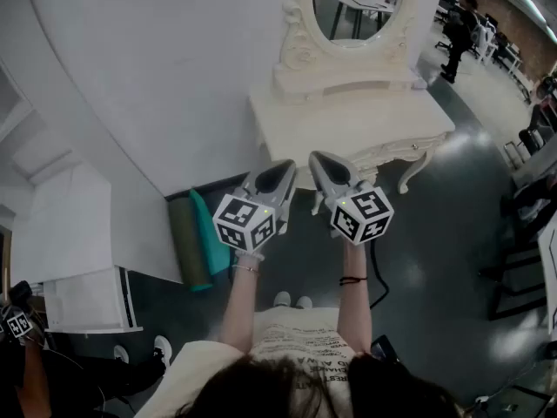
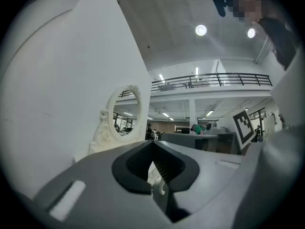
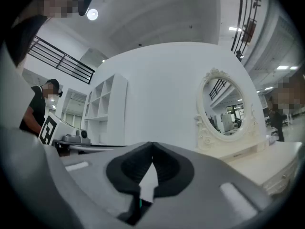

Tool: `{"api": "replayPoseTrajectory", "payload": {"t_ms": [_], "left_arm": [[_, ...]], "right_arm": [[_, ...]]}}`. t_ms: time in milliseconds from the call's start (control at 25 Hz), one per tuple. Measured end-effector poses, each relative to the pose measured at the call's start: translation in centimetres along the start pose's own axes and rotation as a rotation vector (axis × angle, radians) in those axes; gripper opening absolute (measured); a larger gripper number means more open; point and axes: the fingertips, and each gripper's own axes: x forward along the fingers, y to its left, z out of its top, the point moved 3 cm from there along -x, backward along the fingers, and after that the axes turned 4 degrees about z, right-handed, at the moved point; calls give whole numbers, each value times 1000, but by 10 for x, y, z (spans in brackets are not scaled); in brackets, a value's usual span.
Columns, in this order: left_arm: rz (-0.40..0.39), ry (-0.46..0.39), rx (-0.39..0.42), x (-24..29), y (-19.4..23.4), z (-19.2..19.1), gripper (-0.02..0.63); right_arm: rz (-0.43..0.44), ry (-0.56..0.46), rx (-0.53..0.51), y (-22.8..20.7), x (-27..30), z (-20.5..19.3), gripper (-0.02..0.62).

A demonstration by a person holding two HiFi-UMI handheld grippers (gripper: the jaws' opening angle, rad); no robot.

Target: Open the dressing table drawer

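Observation:
The cream dressing table (image 1: 348,116) with its oval mirror (image 1: 355,5) stands against the white wall ahead. Its carved front panel (image 1: 390,152) sits flush under the top. In the head view both grippers are held level and side by side, just short of the table's near edge. The left gripper (image 1: 285,165) has its jaws together with nothing between them. The right gripper (image 1: 317,157) is shut too and empty. The left gripper view shows its tips (image 2: 152,142) meeting below the mirror (image 2: 125,113). In the right gripper view the closed tips (image 3: 151,145) lie left of the mirror (image 3: 228,109) and the table top (image 3: 269,159).
Green and teal rolled mats (image 1: 200,238) lean at the wall's foot, left of the table. A white shelf unit (image 1: 83,264) stands further left. Dark chairs (image 1: 522,233) line the right side. A black cable (image 1: 380,277) trails on the floor. One person stands far back (image 1: 457,24).

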Motion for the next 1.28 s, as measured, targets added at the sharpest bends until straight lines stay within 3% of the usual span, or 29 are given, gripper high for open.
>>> {"api": "replayPoseTrajectory", "payload": {"t_ms": [600, 1280], "left_arm": [[3, -6, 14, 18, -14, 0, -2], [38, 44, -12, 45, -27, -31, -2]], "right_arm": [[6, -20, 12, -20, -12, 2, 3], [-2, 20, 45, -56, -23, -21, 3]]}}
